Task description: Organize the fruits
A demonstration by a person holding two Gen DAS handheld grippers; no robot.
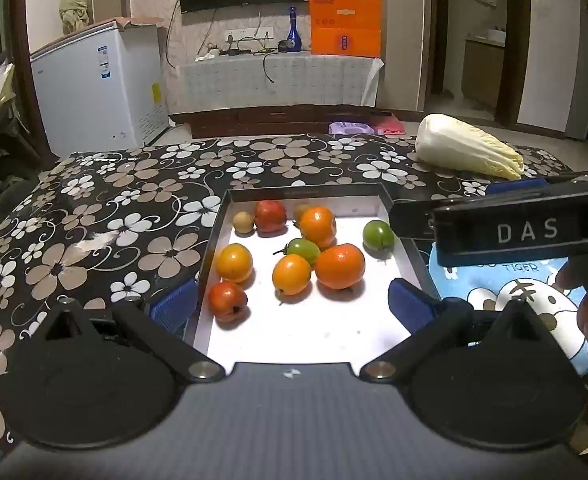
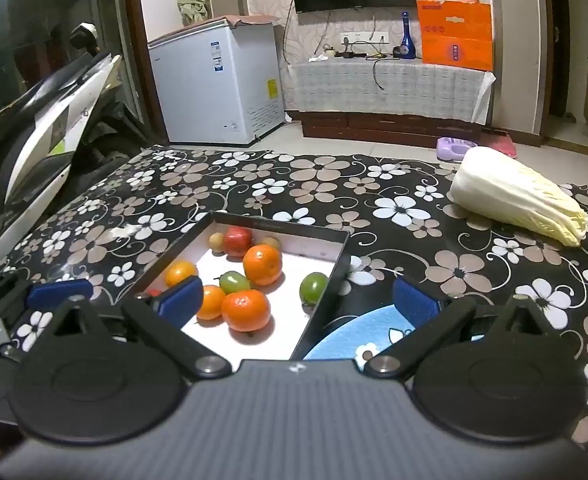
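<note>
Left tongs (image 1: 294,300) and right tongs (image 2: 298,296) both stand wide open, holding nothing. Fruits (image 1: 340,266) lie in the tray (image 1: 213,236) on the bench (image 1: 133,200).

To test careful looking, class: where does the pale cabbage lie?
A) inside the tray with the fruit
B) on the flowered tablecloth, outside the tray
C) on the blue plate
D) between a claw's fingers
B: the cabbage lies on the flowered tablecloth, apart from the tray.

We're looking at the flowered table (image 2: 334,184) carrying a shallow box (image 2: 336,276); a blue plate (image 2: 346,336) is lying just beside the box, a cabbage (image 2: 518,200) sitting well beyond it.
</note>
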